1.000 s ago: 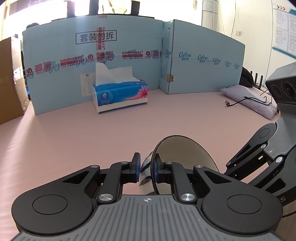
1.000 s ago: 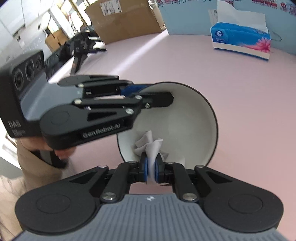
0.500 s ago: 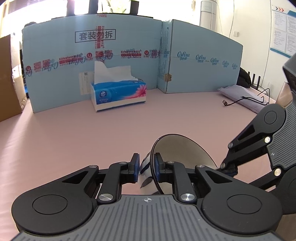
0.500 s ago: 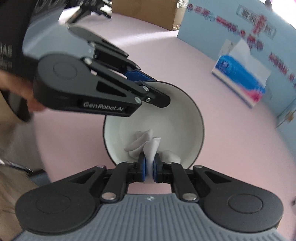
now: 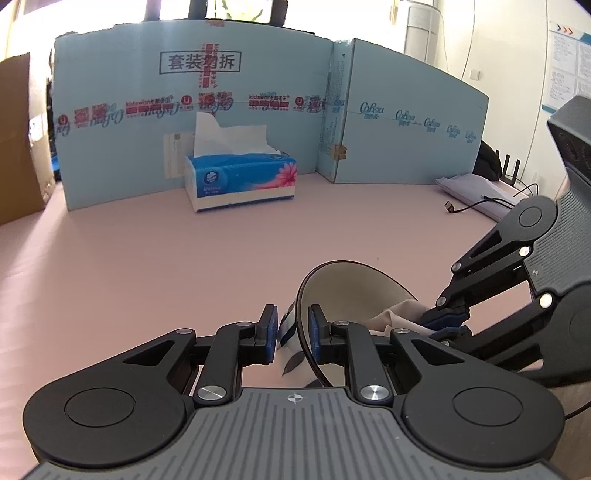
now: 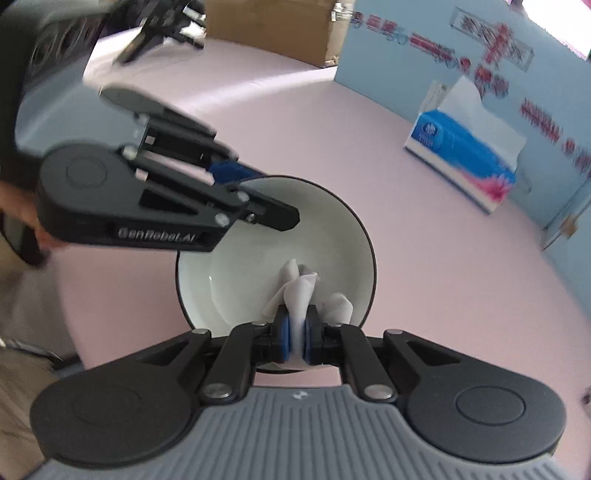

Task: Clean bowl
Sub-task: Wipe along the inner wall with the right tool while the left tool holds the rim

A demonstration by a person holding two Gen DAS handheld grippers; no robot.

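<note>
Left tongs (image 5: 291, 328): clamped the rim of the white, dark-edged ceramic bowl (image 6: 258, 266), tilted above the pink desk (image 5: 147, 266).
Right tongs (image 6: 294, 334): gripped a crumpled white tissue (image 6: 299, 291) pressed inside the bowl.

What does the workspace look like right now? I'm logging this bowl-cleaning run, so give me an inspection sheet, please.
Surface: pink table, no spills visible.
Job's things: white bowl with dark rim, held tilted above the table; crumpled white tissue pressed inside it.
Clutter: blue tissue box with a sheet sticking up, near the blue cardboard panels.
Grippers: left gripper has its fingers on either side of the bowl rim; right gripper pinches the tissue.
Cables: black cable with loose plug at far right, beside a pale flat package.
Surroundings: brown cardboard box, another black device on the table's far edge, blurred.
</note>
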